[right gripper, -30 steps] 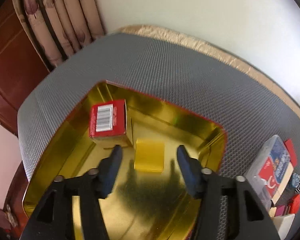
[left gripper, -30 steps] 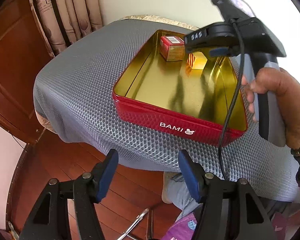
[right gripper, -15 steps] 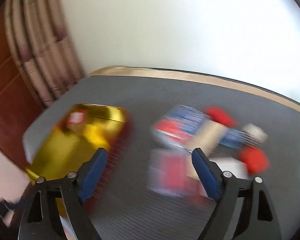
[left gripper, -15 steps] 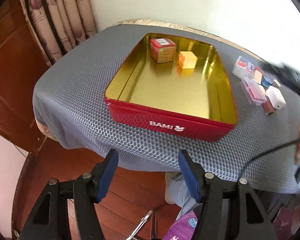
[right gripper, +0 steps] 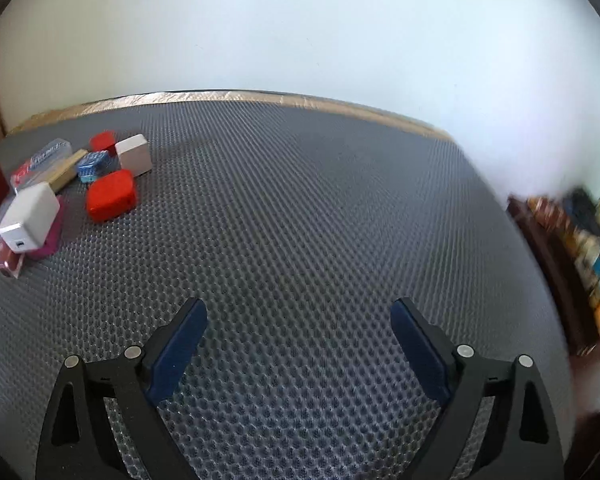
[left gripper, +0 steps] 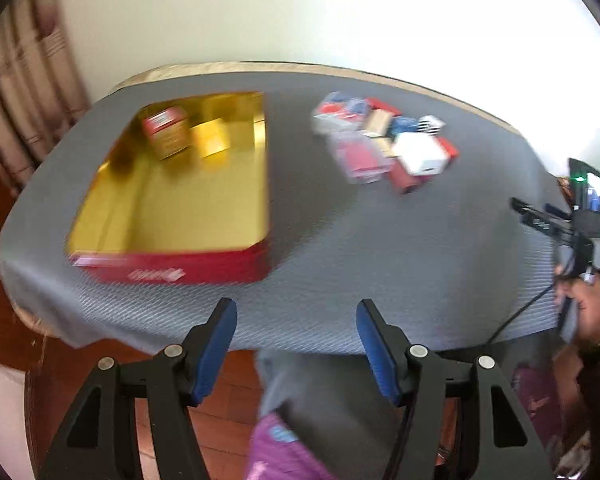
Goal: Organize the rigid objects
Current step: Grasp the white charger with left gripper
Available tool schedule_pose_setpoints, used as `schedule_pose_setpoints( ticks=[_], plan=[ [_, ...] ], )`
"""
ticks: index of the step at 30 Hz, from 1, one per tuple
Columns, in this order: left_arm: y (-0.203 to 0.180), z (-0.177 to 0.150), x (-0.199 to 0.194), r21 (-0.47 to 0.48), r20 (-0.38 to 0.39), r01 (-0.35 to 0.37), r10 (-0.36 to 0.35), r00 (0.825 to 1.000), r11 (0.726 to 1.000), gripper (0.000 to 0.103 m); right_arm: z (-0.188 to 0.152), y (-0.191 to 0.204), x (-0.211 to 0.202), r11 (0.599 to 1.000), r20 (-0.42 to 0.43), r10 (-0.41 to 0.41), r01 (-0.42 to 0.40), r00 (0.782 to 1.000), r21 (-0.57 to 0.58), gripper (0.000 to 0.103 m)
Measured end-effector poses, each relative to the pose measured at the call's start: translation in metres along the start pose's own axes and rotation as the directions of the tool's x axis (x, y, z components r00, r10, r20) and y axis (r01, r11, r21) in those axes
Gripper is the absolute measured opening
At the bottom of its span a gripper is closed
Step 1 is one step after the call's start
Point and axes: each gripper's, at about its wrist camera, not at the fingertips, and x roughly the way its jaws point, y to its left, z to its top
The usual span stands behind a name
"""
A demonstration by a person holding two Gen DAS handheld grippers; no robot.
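A red tin with a gold inside stands on the left of the grey mat. A red box and a yellow block lie at its far end. A pile of small boxes lies to its right, with a white cube on top. My left gripper is open and empty, off the table's near edge. My right gripper is open and empty over bare mat, right of the pile; there the white cube and a red box show at far left.
The table's grey honeycomb mat ends at a beige back edge by a white wall. A curtain hangs at the left. A dark shelf with clutter stands past the table's right edge. The right hand-held gripper body shows at the right.
The right gripper left the tin and swung right, past the pile, to bare mat. The left view turned right, so the pile has come into view.
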Motion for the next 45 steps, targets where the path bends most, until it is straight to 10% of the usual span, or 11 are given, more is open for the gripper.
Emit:
schedule_pose_setpoints(
  ticks=[12, 21, 45],
  plan=[
    [-0.1, 0.105, 0.051, 0.144, -0.045, 0.102, -0.097, 0.994, 0.984, 0.064, -0.003, -0.041, -0.003, 0.983, 0.029, 0.14, -0.143, 0.99, 0.119, 0.097],
    [-0.111, 0.156, 0.109, 0.018, -0.159, 0.147, -0.143, 0.977, 0.989, 0.064, -0.007, -0.041, -0.016, 0.961, 0.061, 0.218, -0.225, 0.974, 0.158, 0.097],
    [-0.137, 0.161, 0.152, 0.063, -0.2, 0.037, -0.024, 0.979, 0.997, 0.056, -0.009, -0.047, -0.011, 0.934, 0.056, 0.302, -0.307, 0.952, 0.182, 0.097]
  ],
)
